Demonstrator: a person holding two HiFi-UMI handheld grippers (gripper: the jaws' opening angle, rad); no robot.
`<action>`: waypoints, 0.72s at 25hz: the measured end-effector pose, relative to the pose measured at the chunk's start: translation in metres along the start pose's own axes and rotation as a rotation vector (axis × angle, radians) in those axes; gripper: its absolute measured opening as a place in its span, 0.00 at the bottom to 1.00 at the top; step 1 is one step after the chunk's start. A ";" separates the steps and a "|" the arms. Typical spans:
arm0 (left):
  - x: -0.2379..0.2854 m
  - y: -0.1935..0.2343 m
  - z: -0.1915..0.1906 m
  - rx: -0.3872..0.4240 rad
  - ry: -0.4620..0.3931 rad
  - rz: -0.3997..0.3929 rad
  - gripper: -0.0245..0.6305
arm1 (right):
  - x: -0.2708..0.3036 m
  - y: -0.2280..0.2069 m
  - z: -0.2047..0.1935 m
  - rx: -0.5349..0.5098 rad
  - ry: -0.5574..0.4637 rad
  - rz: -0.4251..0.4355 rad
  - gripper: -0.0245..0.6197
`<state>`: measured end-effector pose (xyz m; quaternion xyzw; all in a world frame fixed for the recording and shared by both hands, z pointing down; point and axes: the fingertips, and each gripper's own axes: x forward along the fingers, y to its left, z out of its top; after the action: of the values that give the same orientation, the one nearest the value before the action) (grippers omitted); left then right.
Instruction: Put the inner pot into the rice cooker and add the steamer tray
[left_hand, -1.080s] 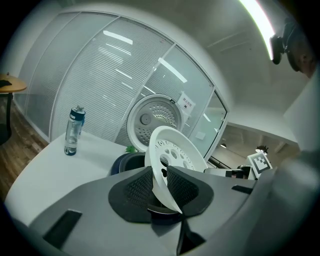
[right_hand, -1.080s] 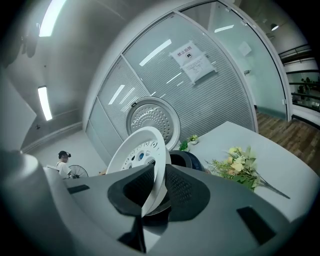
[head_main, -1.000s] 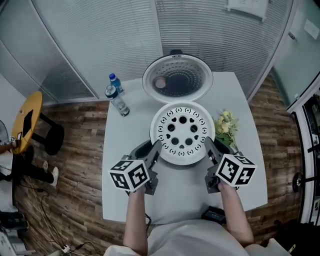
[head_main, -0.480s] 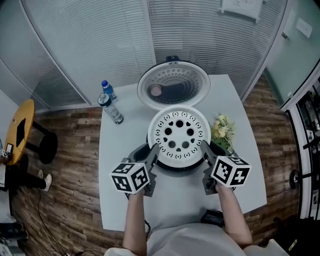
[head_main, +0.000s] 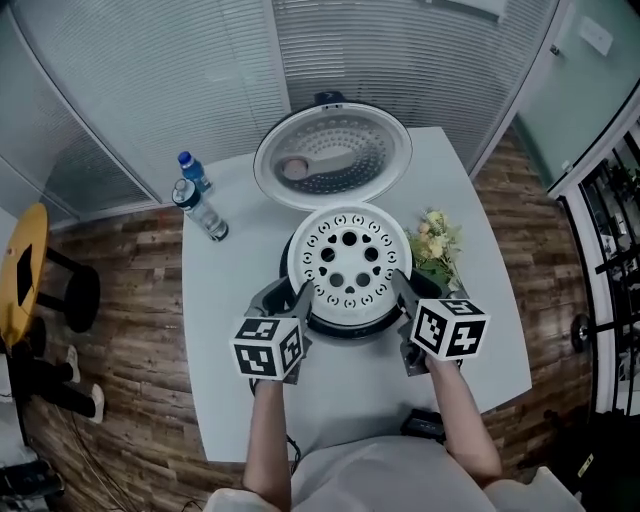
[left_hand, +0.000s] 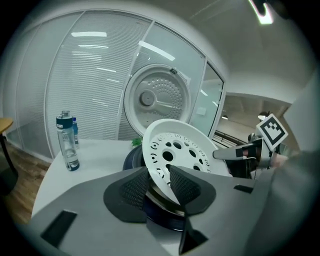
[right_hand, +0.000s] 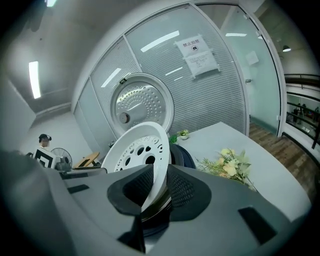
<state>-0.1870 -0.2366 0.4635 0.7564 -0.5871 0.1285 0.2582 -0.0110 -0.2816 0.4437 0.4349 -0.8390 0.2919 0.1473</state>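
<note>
Left gripper view, gripper (left_hand: 159, 184) opening, steamer tray (left_hand: 176, 149) between

The bench (head_main: 232, 345) is a pale grey slab with rounded corners, standing on a floor (head_main: 130, 340) of wood planks. Roughly in its middle, a little toward the far side, stands the rice cooker (left_hand: 133, 157), a dark round body with its lid (head_main: 332, 157) thrown open and reaching up over the bench's far edge. Two water bottles (head_main: 200, 207) stand upright near the far left corner, just beside each other and well apart from the cooker. A small bunch of pale flowers (head_main: 432, 250) lies just beside the cooker on the right. At the near edge sits a small dark object (head_main: 424, 424), half hidden; I cannot tell what it is.
</note>
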 end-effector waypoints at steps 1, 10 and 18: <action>0.002 0.001 -0.002 0.022 0.011 0.007 0.24 | 0.002 -0.001 -0.001 -0.015 0.002 -0.010 0.17; 0.004 -0.003 -0.007 0.081 0.036 -0.013 0.27 | 0.008 -0.005 -0.011 -0.158 0.034 -0.105 0.21; 0.003 -0.002 -0.005 0.063 0.007 -0.039 0.37 | 0.006 0.003 -0.011 -0.235 -0.005 -0.163 0.31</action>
<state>-0.1835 -0.2359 0.4691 0.7750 -0.5669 0.1448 0.2387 -0.0170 -0.2775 0.4547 0.4819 -0.8298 0.1777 0.2182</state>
